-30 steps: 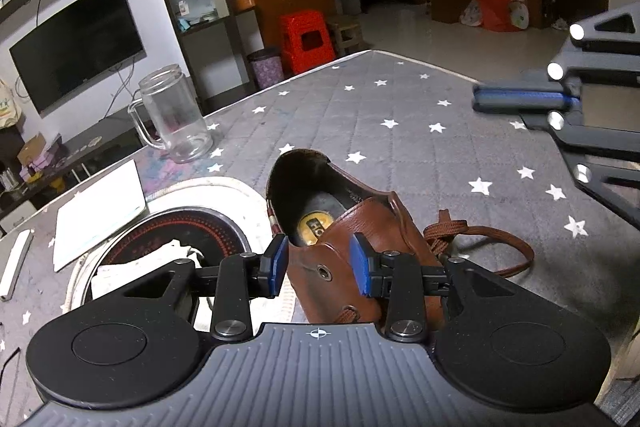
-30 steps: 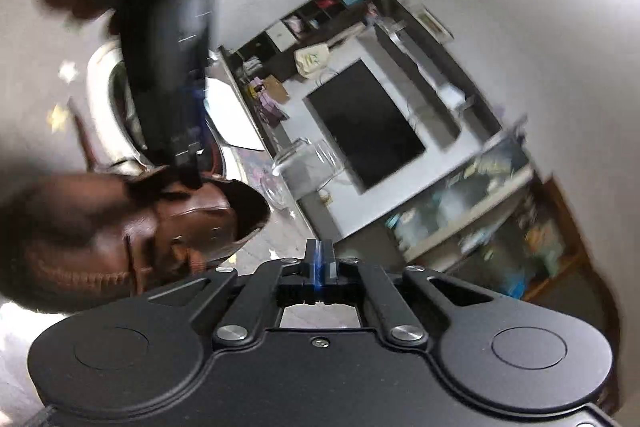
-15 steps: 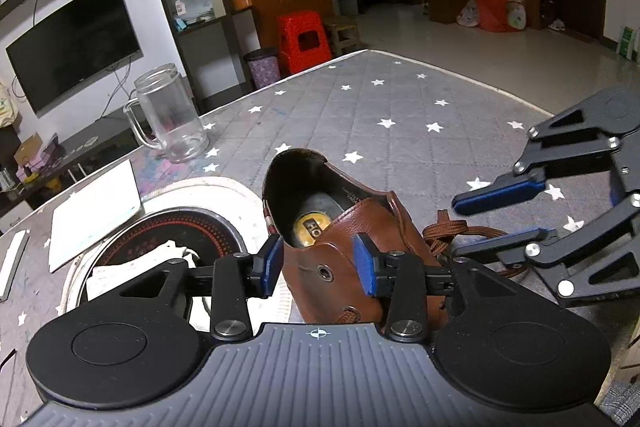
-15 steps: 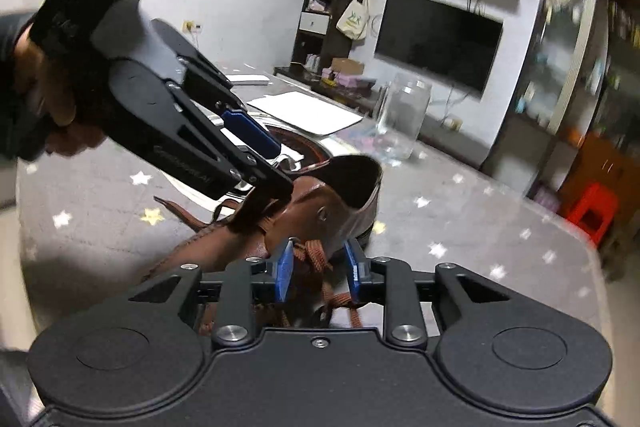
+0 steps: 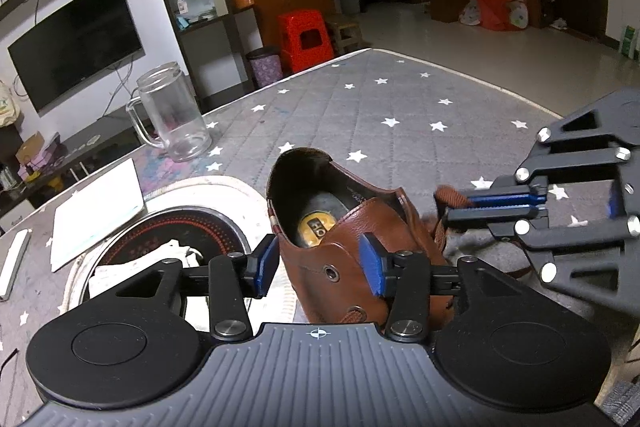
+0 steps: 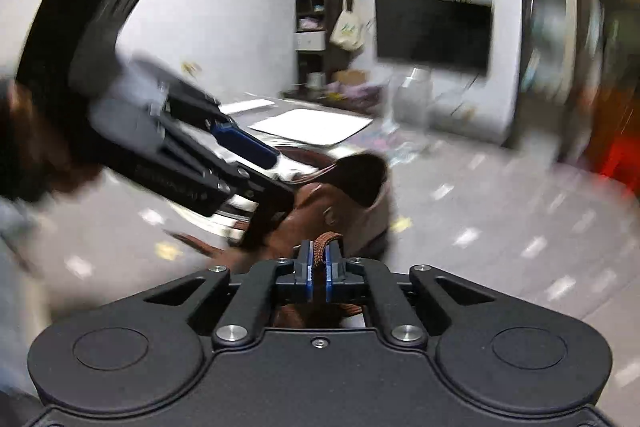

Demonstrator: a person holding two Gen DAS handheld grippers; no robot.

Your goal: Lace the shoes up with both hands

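A brown leather shoe (image 5: 360, 223) lies on the grey star-patterned cloth (image 5: 380, 115), its opening facing away. My left gripper (image 5: 320, 263) is open, its blue pads on either side of the shoe's eyelet flap without pinching it. My right gripper (image 5: 460, 205) comes in from the right and is shut on the brown shoelace (image 5: 448, 195) beside the shoe. In the blurred right wrist view the right gripper (image 6: 318, 259) clamps the lace (image 6: 324, 241), with the shoe (image 6: 340, 203) and the left gripper (image 6: 256, 163) just beyond.
A glass mug (image 5: 170, 111) stands at the back left. A white sheet (image 5: 98, 207) and a round dark hob (image 5: 172, 239) with white paper on it lie left of the shoe. The table edge runs along the far right.
My right gripper has closed on the shoelace and lifted it beside the shoe. The left gripper has stayed open around the eyelet flap.
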